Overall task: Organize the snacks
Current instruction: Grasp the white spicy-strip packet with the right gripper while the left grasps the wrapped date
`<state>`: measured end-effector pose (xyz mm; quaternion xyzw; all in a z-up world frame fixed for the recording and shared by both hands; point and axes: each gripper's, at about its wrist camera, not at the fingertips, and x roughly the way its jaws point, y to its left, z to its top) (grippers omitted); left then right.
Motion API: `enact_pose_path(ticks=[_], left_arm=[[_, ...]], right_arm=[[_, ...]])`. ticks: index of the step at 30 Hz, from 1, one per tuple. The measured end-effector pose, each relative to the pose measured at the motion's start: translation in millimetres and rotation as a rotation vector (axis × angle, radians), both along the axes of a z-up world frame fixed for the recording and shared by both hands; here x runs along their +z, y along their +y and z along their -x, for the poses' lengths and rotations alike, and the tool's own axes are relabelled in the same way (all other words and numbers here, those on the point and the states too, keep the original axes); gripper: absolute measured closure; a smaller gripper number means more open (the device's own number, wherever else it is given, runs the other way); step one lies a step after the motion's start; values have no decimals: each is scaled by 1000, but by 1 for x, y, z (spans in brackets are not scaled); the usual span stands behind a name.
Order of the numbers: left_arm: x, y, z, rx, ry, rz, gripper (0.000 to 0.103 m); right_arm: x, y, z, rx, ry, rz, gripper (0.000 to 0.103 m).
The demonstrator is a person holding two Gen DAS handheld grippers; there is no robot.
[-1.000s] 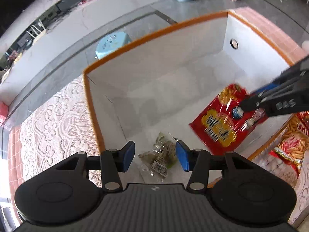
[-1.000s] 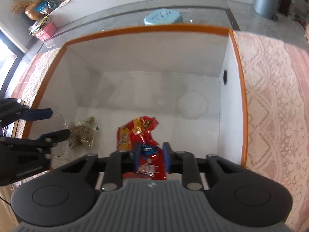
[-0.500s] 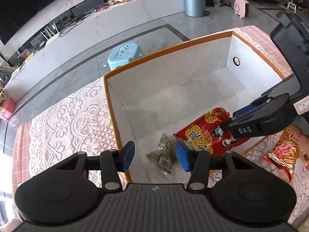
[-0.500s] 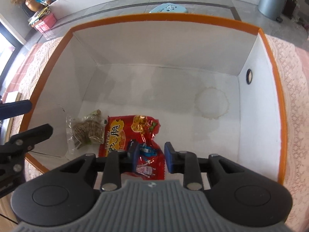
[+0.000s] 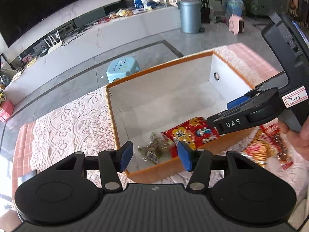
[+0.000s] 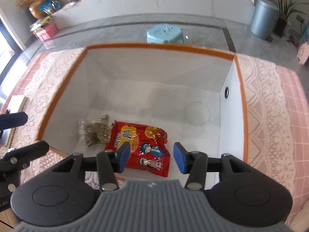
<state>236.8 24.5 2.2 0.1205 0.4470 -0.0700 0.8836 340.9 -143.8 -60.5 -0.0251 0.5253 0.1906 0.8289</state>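
Note:
A white box with an orange rim (image 5: 154, 68) (image 6: 160, 46) stands on the lace-covered table. On its floor lie a red snack bag (image 6: 143, 147) (image 5: 190, 131) and, left of it, a clear packet of greenish snacks (image 6: 96, 130) (image 5: 154, 147). My right gripper (image 6: 150, 159) hangs above the red bag, its jaws opening and nothing pressed between the pads. My left gripper (image 5: 155, 155) hovers over the box's near left corner, jaws opening and empty. In the left wrist view the right gripper (image 5: 243, 114) reaches in from the right.
More red and orange snack bags (image 5: 264, 143) lie on the lace cloth to the right of the box. A light blue stool (image 5: 123, 68) (image 6: 165, 33) stands on the floor beyond the table. A grey bin (image 5: 188, 16) is farther back.
My right gripper let go of the red bag, which now lies flat on the box floor, and rose. My left gripper lifted and pulled back from the clear packet, jaws a little wider.

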Motion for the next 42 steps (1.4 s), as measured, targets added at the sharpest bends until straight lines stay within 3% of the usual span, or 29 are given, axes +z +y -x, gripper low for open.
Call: enact_pose_path(ticks=[5, 11, 17, 20, 26, 30, 42], left_arm=[[16, 1, 37, 35, -46, 93, 38], [22, 4, 81, 93, -74, 211, 37], [7, 8, 118, 152, -42, 318, 37], [-7, 7, 132, 157, -25, 328, 37], [-35, 2, 154, 120, 1, 232, 37], [-53, 7, 171, 126, -1, 169, 37], [-90, 15, 189, 151, -85, -1, 33]], right_arm=[[23, -6, 27, 7, -40, 16, 46], [47, -25, 74, 11, -92, -44, 40], [56, -55, 129, -18, -127, -176, 35], [48, -65, 159, -22, -174, -197, 32], [14, -76, 217, -30, -216, -239, 32], [-17, -70, 251, -13, -278, -193, 31], [-74, -34, 275, 131, -296, -94, 32]])
